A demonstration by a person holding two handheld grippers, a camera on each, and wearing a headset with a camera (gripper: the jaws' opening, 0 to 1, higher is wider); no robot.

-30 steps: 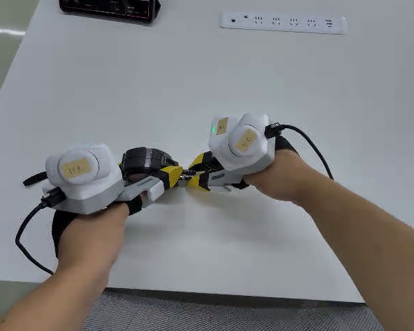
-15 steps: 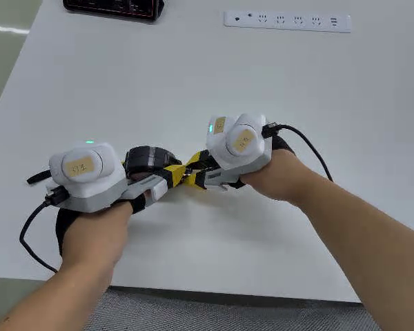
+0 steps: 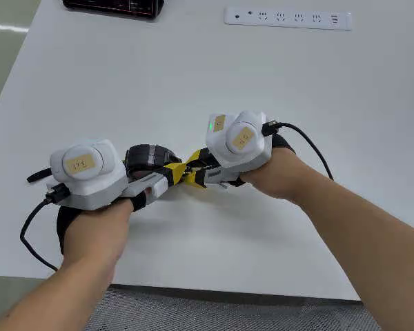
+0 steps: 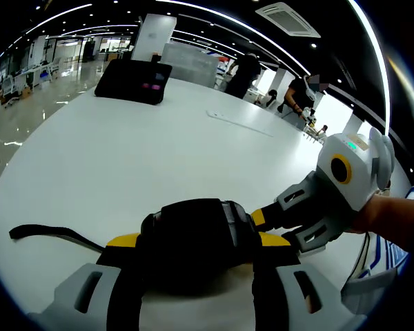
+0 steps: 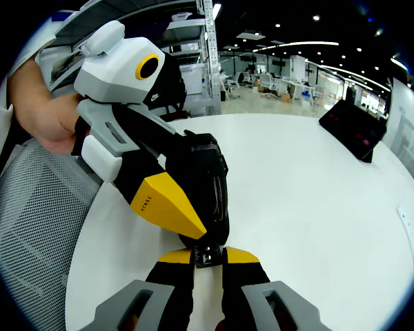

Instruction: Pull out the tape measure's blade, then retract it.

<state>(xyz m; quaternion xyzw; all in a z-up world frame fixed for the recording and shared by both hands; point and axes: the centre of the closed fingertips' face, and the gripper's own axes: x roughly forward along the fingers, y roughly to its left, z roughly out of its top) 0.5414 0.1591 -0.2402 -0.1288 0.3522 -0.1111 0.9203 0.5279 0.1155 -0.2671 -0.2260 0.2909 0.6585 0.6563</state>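
White counter, black box at its far left corner and power strip along the far edge well clear, left gripper has its jaws clamped on the tape measure near the front edge as anchor, right gripper has its jaws pinched on the blade hook, seemingly ready to pull.

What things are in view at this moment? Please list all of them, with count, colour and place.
table: one, white, under everything
tape measure: one, black, near the table's middle
blade tip: one, metallic, at the case's mouth
power strip: one, white, far edge
device: one, black, far left corner
cables: two, black, one trailing from each gripper
left hand-held gripper: white and yellow, shut on the tape measure
right hand-held gripper: white and yellow, shut on the blade tip
hands: two, holding the grippers
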